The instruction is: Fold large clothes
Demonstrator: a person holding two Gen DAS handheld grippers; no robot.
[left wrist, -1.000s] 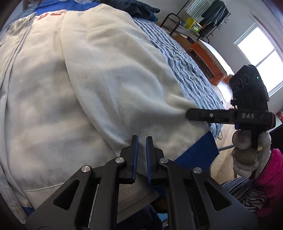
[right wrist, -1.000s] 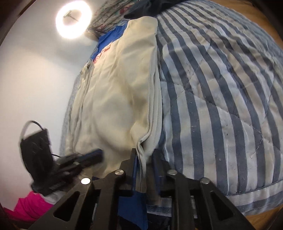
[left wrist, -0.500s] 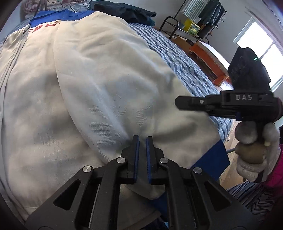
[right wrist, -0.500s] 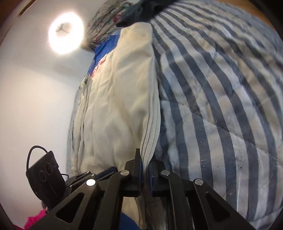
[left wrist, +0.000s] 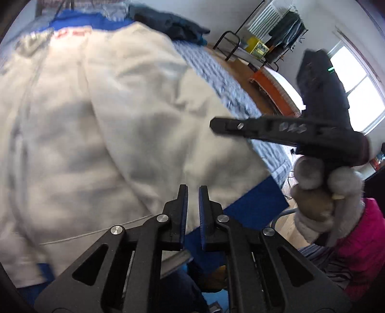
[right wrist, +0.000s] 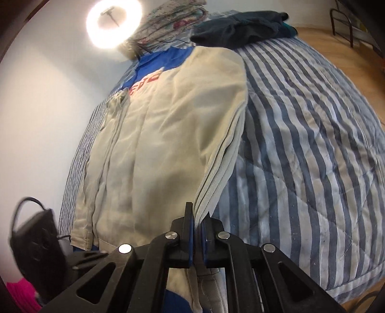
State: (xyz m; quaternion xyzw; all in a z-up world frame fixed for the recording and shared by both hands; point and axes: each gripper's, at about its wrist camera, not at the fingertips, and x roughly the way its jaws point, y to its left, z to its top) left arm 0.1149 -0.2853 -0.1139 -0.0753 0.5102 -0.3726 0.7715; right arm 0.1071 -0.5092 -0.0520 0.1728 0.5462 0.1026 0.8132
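Note:
A large cream jacket (left wrist: 96,125) (right wrist: 168,134) with blue panels and red lettering lies lengthwise on a blue-and-white striped quilt (right wrist: 300,144). In the left wrist view my left gripper (left wrist: 192,192) is shut on the jacket's near hem, and a grey ribbed band shows under its finger. My right gripper (right wrist: 197,213) is shut on the ribbed edge at the jacket's near right corner, which hangs taut up to the pads. The left wrist view also shows the right gripper (left wrist: 216,125) above the jacket's right side, held in a gloved hand (left wrist: 322,192). The left gripper's body (right wrist: 33,243) shows at lower left.
A heap of dark clothes (right wrist: 240,29) (left wrist: 168,24) lies at the bed's far end, beside folded patterned bedding (right wrist: 168,21). A ring light (right wrist: 113,24) glows on the wall. Wooden floor (right wrist: 336,55), a clothes rack (left wrist: 284,29) and an orange-edged mattress (left wrist: 272,89) lie to the right.
The right gripper's jaws closed on the ribbed edge. Both grippers have risen, lifting the near hem off the quilt. In the left wrist view the right gripper has moved in over the jacket.

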